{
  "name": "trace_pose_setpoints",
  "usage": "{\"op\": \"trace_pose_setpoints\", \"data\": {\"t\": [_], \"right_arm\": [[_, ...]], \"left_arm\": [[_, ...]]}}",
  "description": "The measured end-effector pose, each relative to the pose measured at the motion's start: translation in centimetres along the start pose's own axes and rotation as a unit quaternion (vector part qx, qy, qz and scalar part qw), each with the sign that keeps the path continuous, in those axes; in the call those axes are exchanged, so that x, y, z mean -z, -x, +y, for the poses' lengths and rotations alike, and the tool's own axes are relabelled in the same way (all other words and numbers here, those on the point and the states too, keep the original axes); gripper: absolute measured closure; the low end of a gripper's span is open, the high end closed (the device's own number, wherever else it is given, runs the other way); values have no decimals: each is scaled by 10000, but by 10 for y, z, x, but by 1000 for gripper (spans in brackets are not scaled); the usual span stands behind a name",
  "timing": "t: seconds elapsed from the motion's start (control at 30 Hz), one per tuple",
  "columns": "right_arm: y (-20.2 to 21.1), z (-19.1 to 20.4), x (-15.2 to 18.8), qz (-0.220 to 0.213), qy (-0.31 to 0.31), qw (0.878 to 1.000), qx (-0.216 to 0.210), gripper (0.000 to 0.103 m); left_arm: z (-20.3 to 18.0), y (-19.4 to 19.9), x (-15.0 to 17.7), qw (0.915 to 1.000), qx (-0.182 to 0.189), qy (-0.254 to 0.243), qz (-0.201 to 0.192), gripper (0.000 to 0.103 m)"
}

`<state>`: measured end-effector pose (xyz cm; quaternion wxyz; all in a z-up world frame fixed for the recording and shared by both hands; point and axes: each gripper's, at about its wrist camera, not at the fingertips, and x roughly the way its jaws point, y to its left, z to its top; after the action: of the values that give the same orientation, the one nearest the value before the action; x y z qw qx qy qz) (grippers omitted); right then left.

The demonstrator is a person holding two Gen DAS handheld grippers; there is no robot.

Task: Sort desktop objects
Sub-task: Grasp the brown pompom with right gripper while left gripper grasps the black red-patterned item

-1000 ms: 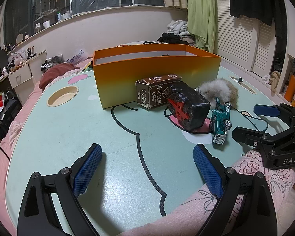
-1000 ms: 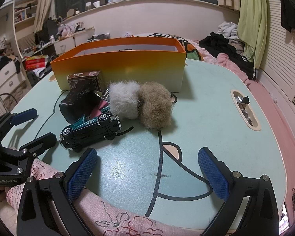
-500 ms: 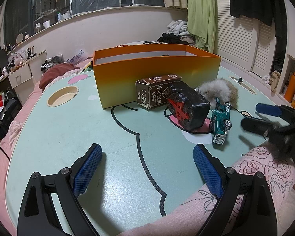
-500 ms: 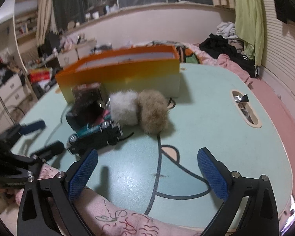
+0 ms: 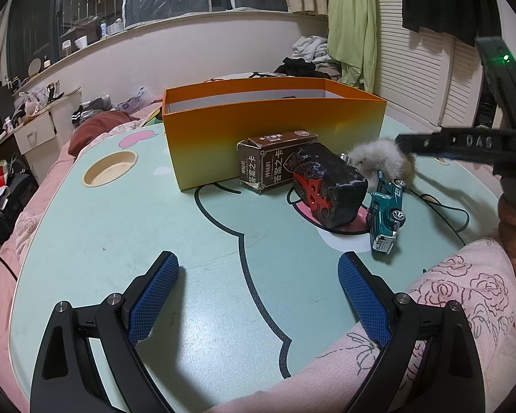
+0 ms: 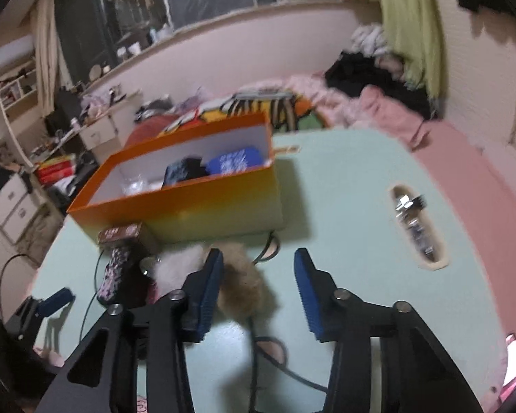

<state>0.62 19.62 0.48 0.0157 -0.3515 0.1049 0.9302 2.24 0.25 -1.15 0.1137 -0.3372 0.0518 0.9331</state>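
Right gripper, black-framed with blue ribbed pads, has just been narrowing its jaws above the tan-and-white fluffy pompom, whose tan half shows between the pads, though blur hides whether they press it. Left gripper hangs with jaws spread wide and bare over the mint-green tabletop. Just beyond, a teal toy car, a glossy black block with a red mark and a brown printed card box cluster before the orange cardboard box.
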Motion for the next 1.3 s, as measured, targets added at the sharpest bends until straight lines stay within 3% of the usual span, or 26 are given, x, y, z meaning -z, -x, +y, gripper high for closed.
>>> {"op": "trace_pose_setpoints", "data": {"t": [0.17,0.2,0.33,0.47,0.7,0.97,1.17,1.27,1.3], "right_arm": [[-12,8,1,204,291,9993,-89,62],[-20,7,3,423,284,9987,-49,65],[-24,9,9,379,338,9987,38,76],[-18,-1,16,196,69,9997,-160,77],[19,-7,25,-741,-143,9970,-141,77],[22,-9,30,-701,-253,9971,-169,77],[20,-10,30,-665,-253,9973,-176,77],[20,-12,30,-643,-272,9974,-193,77],[19,-12,30,-642,-276,9974,-196,77]], "left_arm": [[0,1,0,10000,3,1,-2,9],[0,1,0,10000,5,2,-3,9],[-2,7,-1,10000,-10,-24,-10,9],[-2,6,-4,10000,-7,-24,-7,9],[-2,6,-4,10000,-4,-18,-9,9],[-5,16,-11,9999,71,-1,-92,9],[-5,20,-44,9973,660,320,-52,18],[-12,4,-64,9933,1037,483,186,27],[-16,-3,-67,9928,1049,471,323,35]]}}
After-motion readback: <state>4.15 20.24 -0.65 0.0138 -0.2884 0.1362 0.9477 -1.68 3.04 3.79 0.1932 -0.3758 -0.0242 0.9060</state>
